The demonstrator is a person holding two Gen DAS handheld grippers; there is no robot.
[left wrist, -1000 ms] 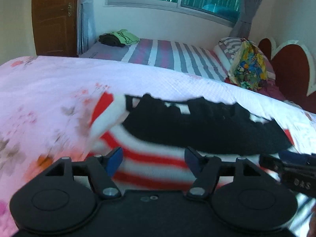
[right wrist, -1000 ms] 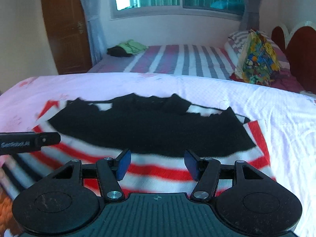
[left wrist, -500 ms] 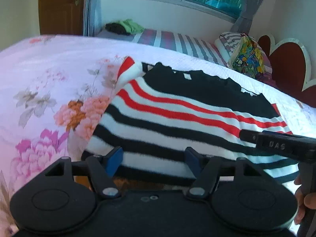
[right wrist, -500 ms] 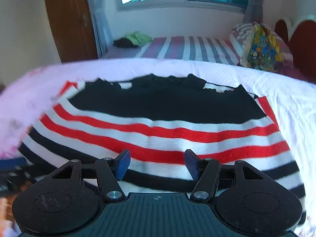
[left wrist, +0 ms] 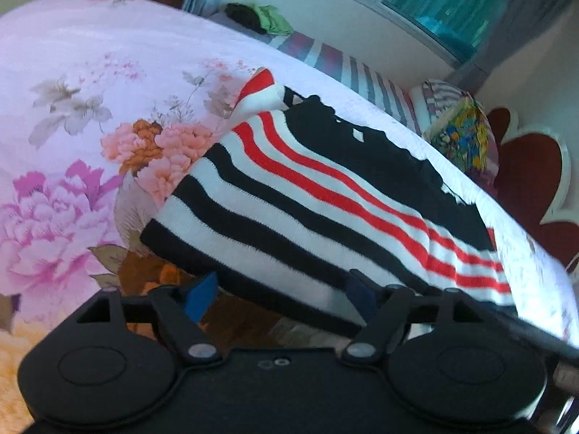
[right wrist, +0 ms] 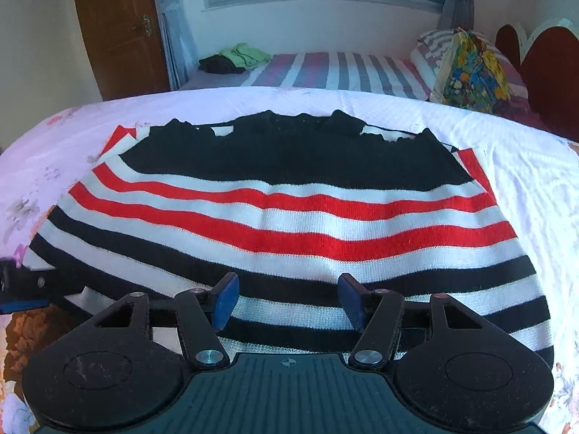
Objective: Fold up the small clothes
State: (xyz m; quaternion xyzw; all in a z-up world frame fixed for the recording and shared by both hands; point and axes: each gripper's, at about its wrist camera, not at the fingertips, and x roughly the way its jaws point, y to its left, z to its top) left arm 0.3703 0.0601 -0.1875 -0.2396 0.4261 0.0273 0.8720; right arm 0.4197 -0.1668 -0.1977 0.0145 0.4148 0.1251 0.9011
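Observation:
A small knitted sweater (right wrist: 289, 213) with a black top and red, white and black stripes lies flat on the floral bed cover (right wrist: 535, 188). It also shows in the left wrist view (left wrist: 325, 195). My right gripper (right wrist: 287, 302) is open and empty, just above the sweater's near hem. My left gripper (left wrist: 280, 294) is open and empty at the hem's left corner. The left gripper's edge (right wrist: 21, 289) shows at the left of the right wrist view.
A second bed (right wrist: 336, 72) with a striped sheet stands behind, with a green and dark clothes pile (right wrist: 235, 59) and a colourful pillow (right wrist: 470, 72). A wooden door (right wrist: 115, 25) is at the back left. A red headboard (right wrist: 550, 68) is at the right.
Both grippers have drawn back toward the near hem, so the whole sweater now shows. The left view has tilted. Both grippers stay open.

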